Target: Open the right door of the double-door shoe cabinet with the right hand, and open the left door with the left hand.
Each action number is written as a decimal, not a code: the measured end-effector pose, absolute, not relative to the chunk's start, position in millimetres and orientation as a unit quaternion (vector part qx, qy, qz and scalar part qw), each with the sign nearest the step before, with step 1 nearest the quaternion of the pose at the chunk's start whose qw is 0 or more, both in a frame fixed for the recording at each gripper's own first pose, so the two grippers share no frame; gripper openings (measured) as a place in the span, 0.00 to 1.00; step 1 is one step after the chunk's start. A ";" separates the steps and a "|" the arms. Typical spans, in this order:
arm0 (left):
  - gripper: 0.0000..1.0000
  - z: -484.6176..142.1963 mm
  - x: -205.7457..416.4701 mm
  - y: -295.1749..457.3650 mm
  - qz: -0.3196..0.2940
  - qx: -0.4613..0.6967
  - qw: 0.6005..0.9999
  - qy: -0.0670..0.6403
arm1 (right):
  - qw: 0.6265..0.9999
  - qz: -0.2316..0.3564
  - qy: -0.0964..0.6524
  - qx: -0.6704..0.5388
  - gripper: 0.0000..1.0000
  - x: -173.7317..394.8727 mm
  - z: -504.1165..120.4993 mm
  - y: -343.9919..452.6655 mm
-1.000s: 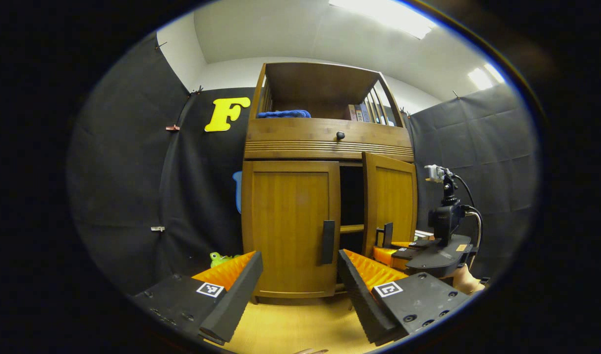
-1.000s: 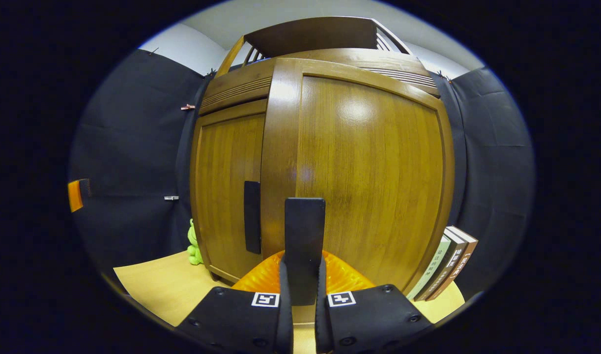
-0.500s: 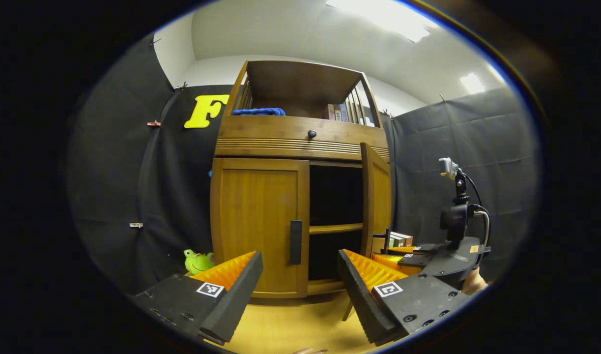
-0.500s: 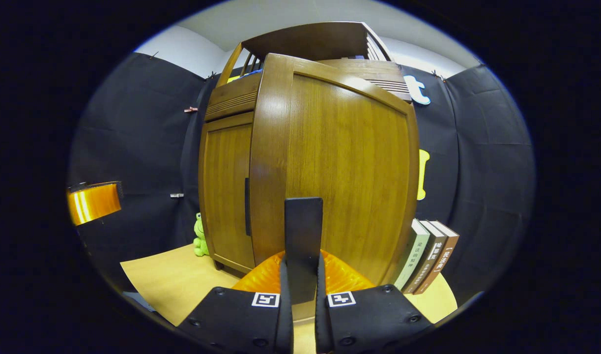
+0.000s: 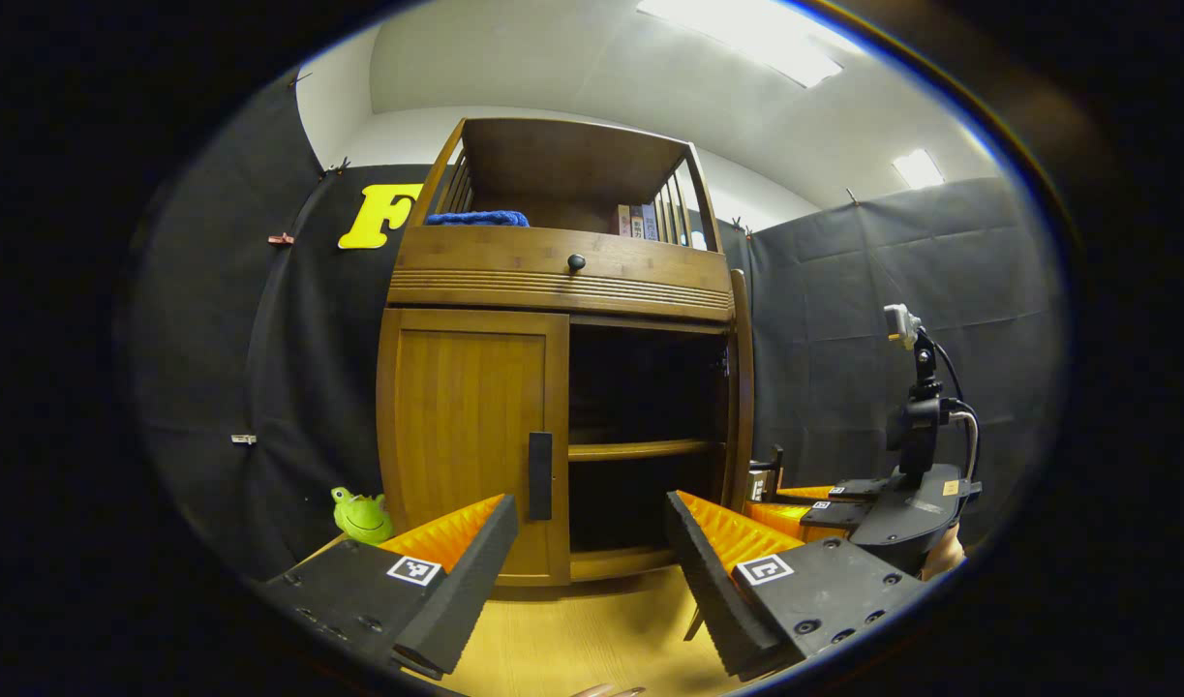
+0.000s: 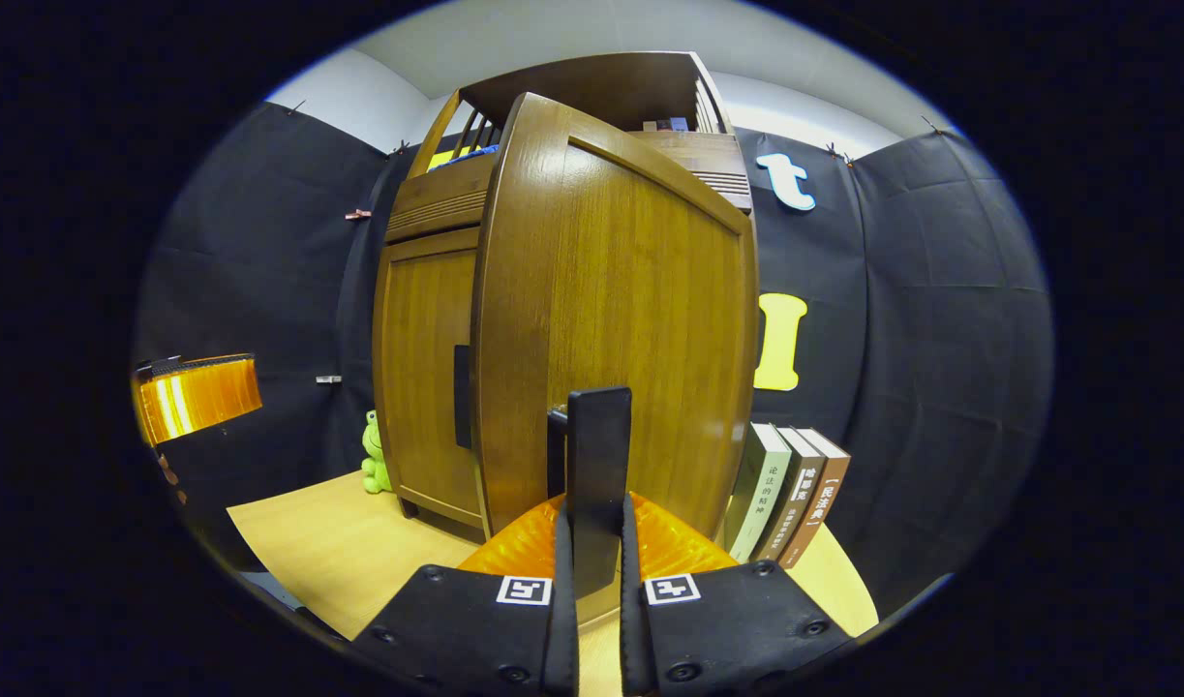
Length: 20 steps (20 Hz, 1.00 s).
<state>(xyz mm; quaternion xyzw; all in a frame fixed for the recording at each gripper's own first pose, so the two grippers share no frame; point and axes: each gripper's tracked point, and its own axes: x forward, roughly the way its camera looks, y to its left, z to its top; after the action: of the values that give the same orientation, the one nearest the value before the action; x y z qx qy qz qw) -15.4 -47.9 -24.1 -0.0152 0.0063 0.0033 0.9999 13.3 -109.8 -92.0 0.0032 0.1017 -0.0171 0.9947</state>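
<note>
In the left gripper view, my left claw [image 5: 592, 571] hangs wide open and empty above the yellow desk [image 5: 592, 639], in front of the shoe cabinet [image 5: 553, 281]. The cabinet's left door [image 5: 470, 436] is shut, its dark handle [image 5: 540, 475] just beyond my fingertips and untouched. The right door [image 5: 742, 387] stands swung out, edge-on to me, baring a dark interior with a shelf [image 5: 640, 449]. At far right my right claw [image 5: 780, 481] sits at that door's handle. A green frog toy [image 5: 361, 516] rests on the desk left of the cabinet.

In the right gripper view, my right claw [image 6: 598, 542] is clamped on the right door's handle [image 6: 599, 455], both fingers pressing its sides. The right door [image 6: 630, 319] fills the middle, angled outward; the left door [image 6: 422, 368] lies closed behind it. Three books [image 6: 790, 494] lean upright to the right of the door.
</note>
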 end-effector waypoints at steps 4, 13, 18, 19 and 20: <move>0.95 -26.3 -12.5 -55.0 -0.003 -0.018 1.000 0.008 | 0.994 -0.039 0.103 0.001 0.20 1.5 -90.4 -127.6; 0.95 -42.2 8.4 -97.0 -0.043 -0.029 0.999 0.017 | 0.989 -0.105 0.104 -0.029 0.14 -25.9 -86.1 -187.5; 0.95 -52.3 18.9 -109.3 -0.053 -0.032 0.998 0.020 | 0.986 -0.131 0.104 -0.026 0.12 -40.4 -80.6 -215.5; 0.95 -55.1 21.3 -109.8 -0.052 -0.034 0.998 0.022 | 0.985 -0.134 0.104 -0.027 0.12 -43.7 -79.7 -219.2; 0.95 -58.7 22.8 -111.0 -0.052 -0.035 0.998 0.025 | 0.984 -0.140 0.103 -0.034 0.11 -47.9 -76.7 -224.3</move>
<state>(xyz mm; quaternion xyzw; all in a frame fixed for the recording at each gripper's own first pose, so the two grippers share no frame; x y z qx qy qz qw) 22.8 -111.0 -58.7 -0.0353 0.0246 -0.0519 0.9977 -47.9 -224.3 -76.7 -0.0336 0.1027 -0.1399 0.9843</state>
